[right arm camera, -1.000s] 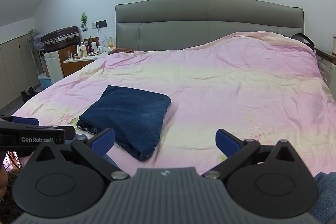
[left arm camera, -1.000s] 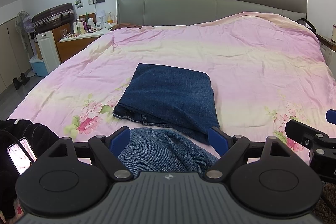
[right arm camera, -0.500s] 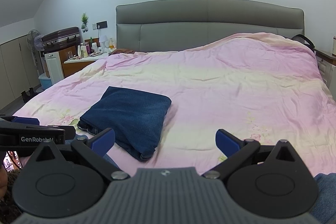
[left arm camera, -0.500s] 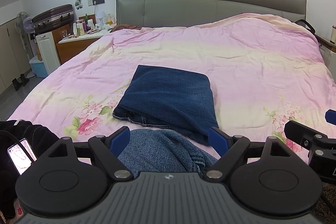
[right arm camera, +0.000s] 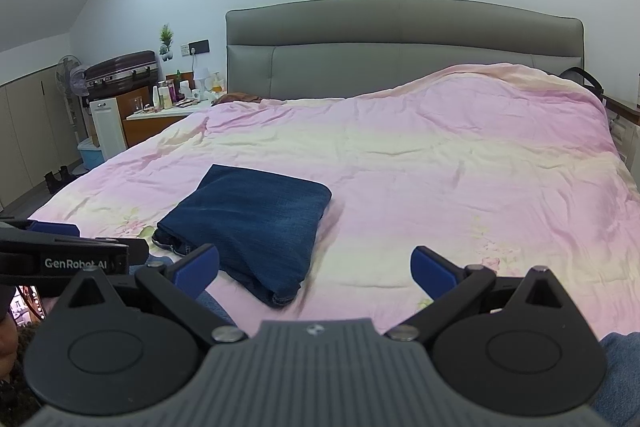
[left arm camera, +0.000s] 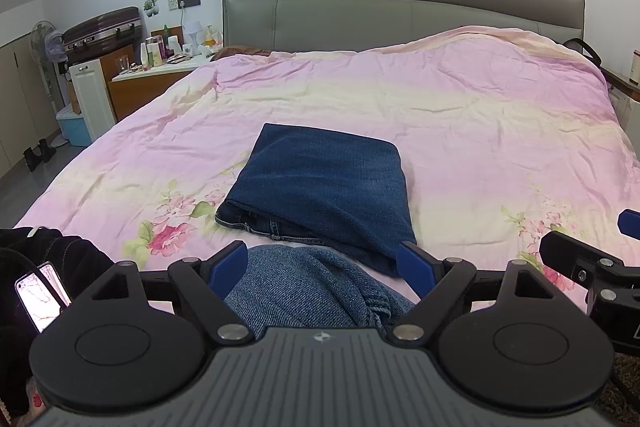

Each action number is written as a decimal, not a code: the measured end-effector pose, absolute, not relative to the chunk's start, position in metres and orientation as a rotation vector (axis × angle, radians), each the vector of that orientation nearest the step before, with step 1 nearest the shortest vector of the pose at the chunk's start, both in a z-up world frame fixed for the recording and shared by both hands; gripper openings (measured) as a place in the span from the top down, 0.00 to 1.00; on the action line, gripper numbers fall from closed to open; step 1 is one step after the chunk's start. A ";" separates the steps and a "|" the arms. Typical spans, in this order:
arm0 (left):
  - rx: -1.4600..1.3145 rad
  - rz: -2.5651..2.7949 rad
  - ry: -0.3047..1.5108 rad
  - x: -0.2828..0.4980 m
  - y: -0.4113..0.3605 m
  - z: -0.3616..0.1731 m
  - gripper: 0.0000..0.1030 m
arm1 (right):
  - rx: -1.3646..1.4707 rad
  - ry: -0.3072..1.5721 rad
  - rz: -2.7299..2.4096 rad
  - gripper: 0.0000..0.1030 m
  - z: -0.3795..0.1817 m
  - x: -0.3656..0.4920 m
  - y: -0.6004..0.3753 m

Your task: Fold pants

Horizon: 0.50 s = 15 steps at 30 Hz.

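Observation:
Dark blue jeans (left arm camera: 324, 187) lie folded into a compact rectangle on the pink floral duvet (left arm camera: 460, 131); the right wrist view shows the same folded jeans (right arm camera: 248, 219) left of centre. My left gripper (left arm camera: 322, 261) is open, held back from the bed's near edge, nothing between its fingers. Under it sits a lighter blue denim knee (left arm camera: 304, 291) of the person. My right gripper (right arm camera: 314, 267) is open too and holds nothing, just short of the folded stack's near corner. The left gripper (right arm camera: 60, 255) shows at the left edge of the right wrist view.
A grey padded headboard (left arm camera: 400, 3) backs the bed. A cluttered nightstand (left arm camera: 160, 71), a white cabinet and a suitcase (left arm camera: 104, 31) stand at the left. A phone (left arm camera: 40, 295) glows near a dark sleeve at lower left.
Both views have tilted down very slightly, so the bed sits a little lower in frame. The jeans and both grippers' opening are unchanged.

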<state>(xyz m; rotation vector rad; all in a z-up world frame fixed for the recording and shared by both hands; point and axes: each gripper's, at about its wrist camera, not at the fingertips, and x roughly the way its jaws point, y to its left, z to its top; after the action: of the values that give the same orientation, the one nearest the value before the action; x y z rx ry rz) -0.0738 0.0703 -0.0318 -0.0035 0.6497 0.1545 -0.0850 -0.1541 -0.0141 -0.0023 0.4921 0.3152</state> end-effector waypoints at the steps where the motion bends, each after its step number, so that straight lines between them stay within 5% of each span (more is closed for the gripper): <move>1: -0.003 0.155 0.650 -0.074 0.070 -0.032 0.04 | -0.002 0.492 0.316 0.05 -0.014 -0.085 -0.154; 15: -0.016 0.170 0.656 -0.073 0.067 -0.032 0.04 | 0.005 0.502 0.330 0.05 -0.013 -0.085 -0.157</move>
<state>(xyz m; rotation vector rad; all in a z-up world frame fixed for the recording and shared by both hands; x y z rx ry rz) -0.0735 0.0674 -0.0322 -0.0165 0.6555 0.1703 -0.0850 -0.1575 -0.0131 0.0053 0.5017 0.3301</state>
